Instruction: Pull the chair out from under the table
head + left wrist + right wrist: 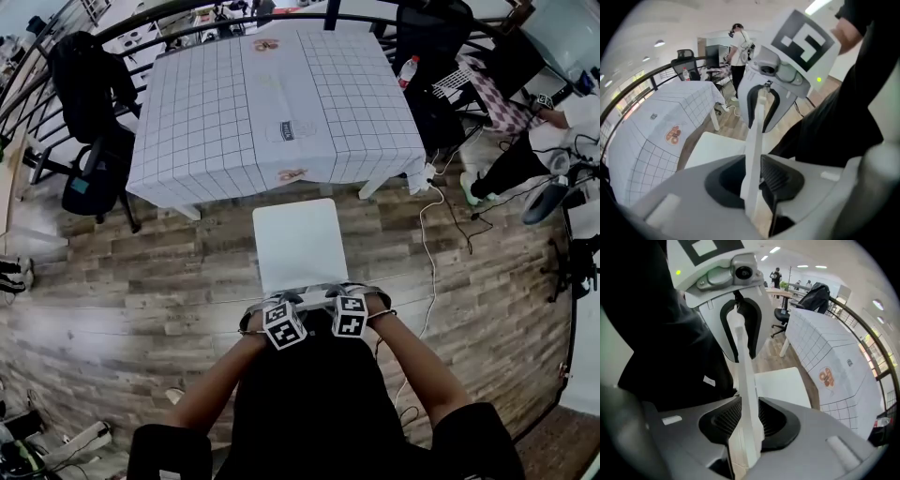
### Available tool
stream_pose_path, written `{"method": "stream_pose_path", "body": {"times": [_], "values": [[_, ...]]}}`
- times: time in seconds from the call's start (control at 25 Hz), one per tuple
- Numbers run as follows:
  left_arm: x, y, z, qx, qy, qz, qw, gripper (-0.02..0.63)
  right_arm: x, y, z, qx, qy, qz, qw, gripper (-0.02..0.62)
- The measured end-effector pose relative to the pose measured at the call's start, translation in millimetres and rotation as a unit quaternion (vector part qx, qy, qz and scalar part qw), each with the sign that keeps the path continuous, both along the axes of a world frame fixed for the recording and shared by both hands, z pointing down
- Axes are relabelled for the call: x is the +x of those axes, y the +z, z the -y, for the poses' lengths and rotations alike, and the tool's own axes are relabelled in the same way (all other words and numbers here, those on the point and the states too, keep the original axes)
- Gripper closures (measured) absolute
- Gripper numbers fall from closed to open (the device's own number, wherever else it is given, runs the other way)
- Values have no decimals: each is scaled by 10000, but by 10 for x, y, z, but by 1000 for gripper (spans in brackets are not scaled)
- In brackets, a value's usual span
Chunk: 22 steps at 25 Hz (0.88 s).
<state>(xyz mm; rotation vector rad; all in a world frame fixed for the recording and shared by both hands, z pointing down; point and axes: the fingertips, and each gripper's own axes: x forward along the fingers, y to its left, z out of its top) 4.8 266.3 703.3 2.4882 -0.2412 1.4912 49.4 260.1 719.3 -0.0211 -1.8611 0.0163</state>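
Head camera is looking steeply down; gripper cameras are facing each other closely, sharing the chair's backrest [753, 140].

The chair [298, 244] looks like smooth, matt white plastic. The tablecloth [197, 122] is soft cloth with thin lines. The floor [141, 272] is brown wood planks.

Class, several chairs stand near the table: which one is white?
The armless chair just in front of the table; the others are black office chairs.
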Motion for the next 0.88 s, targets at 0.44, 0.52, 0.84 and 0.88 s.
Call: {"method": "stream_pose_path", "body": {"times": [0.44, 0.52, 0.84, 0.88], "values": [[-333, -973, 590, 745, -2191, -1784, 9564, 526, -173, -1665, 905, 1208, 2909, 3081, 8977, 506], [-353, -1207, 649, 943, -2406, -2057, 9439, 552, -167, -1999, 1035, 1634, 3245, 3560, 8610, 532], [-297, -2185, 951, 1895, -2867, -2973, 8908, 595, 4, -2819, 1235, 2240, 4095, 4601, 7553, 597], [-294, -2297, 998, 2020, -2930, -3081, 8823, 595, 31, -2899, 1262, 2344, 4164, 4638, 7461, 597]]}}
